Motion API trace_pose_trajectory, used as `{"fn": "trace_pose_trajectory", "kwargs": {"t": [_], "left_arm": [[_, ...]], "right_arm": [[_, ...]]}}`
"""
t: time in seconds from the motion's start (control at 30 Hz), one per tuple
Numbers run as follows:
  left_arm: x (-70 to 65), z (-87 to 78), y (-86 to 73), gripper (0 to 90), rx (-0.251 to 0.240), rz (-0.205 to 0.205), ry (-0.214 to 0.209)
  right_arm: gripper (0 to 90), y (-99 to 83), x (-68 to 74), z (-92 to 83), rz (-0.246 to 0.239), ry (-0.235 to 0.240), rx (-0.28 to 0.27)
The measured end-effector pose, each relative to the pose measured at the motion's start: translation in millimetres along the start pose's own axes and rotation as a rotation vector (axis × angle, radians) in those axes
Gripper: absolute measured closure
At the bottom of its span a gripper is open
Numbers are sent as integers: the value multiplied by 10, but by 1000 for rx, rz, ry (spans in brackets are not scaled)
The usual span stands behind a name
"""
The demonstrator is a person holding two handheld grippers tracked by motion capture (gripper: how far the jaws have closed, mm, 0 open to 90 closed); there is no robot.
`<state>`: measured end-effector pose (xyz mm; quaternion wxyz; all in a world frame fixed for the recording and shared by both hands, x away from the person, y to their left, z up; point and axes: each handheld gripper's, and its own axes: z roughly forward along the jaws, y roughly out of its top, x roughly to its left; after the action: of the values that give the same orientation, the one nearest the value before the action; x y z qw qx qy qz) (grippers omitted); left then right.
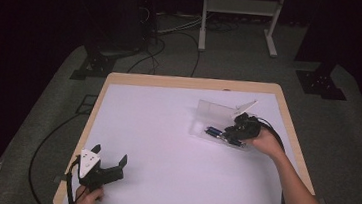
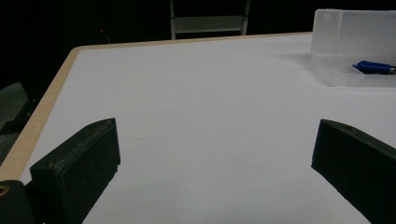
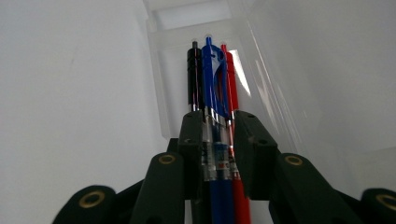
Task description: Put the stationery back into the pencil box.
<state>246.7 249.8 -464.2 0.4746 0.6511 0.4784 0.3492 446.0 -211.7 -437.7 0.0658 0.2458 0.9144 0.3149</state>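
- The right gripper (image 3: 218, 140) has its jaws close together around three pens lying side by side; whether the pads press on them I cannot tell.
- The blue pen (image 3: 214, 79) is in the middle, the black pen (image 3: 194, 74) on its left and the red pen (image 3: 230, 77) on its right, all three touching.
- The pens lie lengthwise in a clear plastic box (image 3: 161, 84), their far ends near its far wall.
- In the high view this box (image 1: 211, 116) sits on the right half of the table (image 1: 166, 130), its lid standing open on the far side, with the right gripper (image 1: 241, 129) over its right end.
- The left gripper (image 2: 215, 163) has its jaws wide apart with bare table between them.
- It rests at the near left corner (image 1: 105, 167), well apart from the box.
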Motion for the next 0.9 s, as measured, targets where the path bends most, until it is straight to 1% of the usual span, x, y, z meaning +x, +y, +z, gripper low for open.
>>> {"fn": "trace_pose_trajectory", "kwargs": {"t": [0.17,0.23,0.27,0.3,0.37,0.4,0.5,0.53,0.57,0.63,0.7,0.8,0.9], "left_arm": [[2,-3,0,4,0,-1,-3],[-1,-8,-2,4,-2,3,1],[-2,-13,-4,4,-5,5,1],[-5,-15,-5,4,-8,4,1],[-5,-15,-5,4,-8,7,0],[-5,-13,-4,4,-6,8,0],[-7,-8,-3,4,-4,7,2],[-12,-7,-3,4,-3,9,4],[-12,-7,-3,4,-3,9,4],[-16,-6,-3,4,-4,13,5],[-19,-4,-3,4,-2,14,5],[-20,-7,-4,4,-4,14,6],[-20,-10,-4,4,-5,16,6]], "right_arm": [[696,-29,-2,-69,7,0,-9],[686,-38,15,-97,14,3,-9],[674,-46,25,-115,3,2,-7],[668,-52,48,-143,8,-1,-5],[662,-70,65,-186,0,0,-21],[656,-97,85,-233,10,5,-41],[631,-125,101,-267,11,3,-48],[622,-156,119,-301,26,17,-63],[621,-165,127,-311,24,22,-69],[620,-181,146,-330,18,15,-75],[615,-205,164,-363,24,26,-87],[603,-238,193,-400,20,29,-97],[571,-270,229,-420,21,36,-97]]}}
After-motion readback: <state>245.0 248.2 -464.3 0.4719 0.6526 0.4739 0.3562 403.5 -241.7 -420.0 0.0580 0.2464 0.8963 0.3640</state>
